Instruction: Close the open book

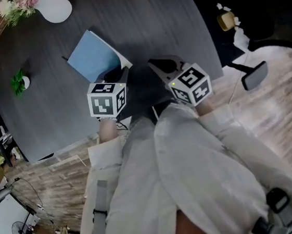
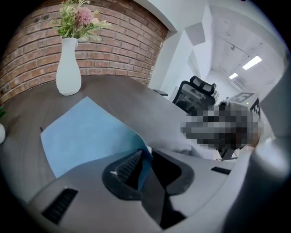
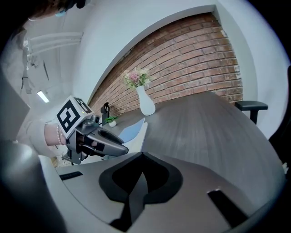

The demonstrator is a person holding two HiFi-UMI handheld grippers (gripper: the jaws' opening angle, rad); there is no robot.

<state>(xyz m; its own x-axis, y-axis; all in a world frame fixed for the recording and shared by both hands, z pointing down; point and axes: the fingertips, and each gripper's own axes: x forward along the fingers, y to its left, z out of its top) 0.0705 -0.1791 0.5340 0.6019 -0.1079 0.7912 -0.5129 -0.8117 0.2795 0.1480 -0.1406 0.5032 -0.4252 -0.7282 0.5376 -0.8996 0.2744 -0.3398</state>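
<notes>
A book with a blue cover [image 1: 93,56] lies on the dark round table [image 1: 166,22], white page edges showing along its right side. My left gripper [image 1: 114,73] is at the book's near corner. In the left gripper view the cover [image 2: 86,132] curls up at that corner and runs between the jaws of my left gripper [image 2: 145,166], beside the ribbed left pad [image 2: 129,164], with a dark gap on its other side. The right gripper view shows the cover [image 3: 129,129] slightly raised over the pages. My right gripper [image 1: 155,63] [image 3: 142,159] is shut and empty, just right of the book.
A white vase with flowers [image 1: 56,8] [image 2: 68,68] stands at the table's far edge, and a small potted plant [image 1: 20,82] sits at its left. An office chair [image 1: 254,75] is to the right, off the table. A brick wall [image 2: 36,50] lies beyond.
</notes>
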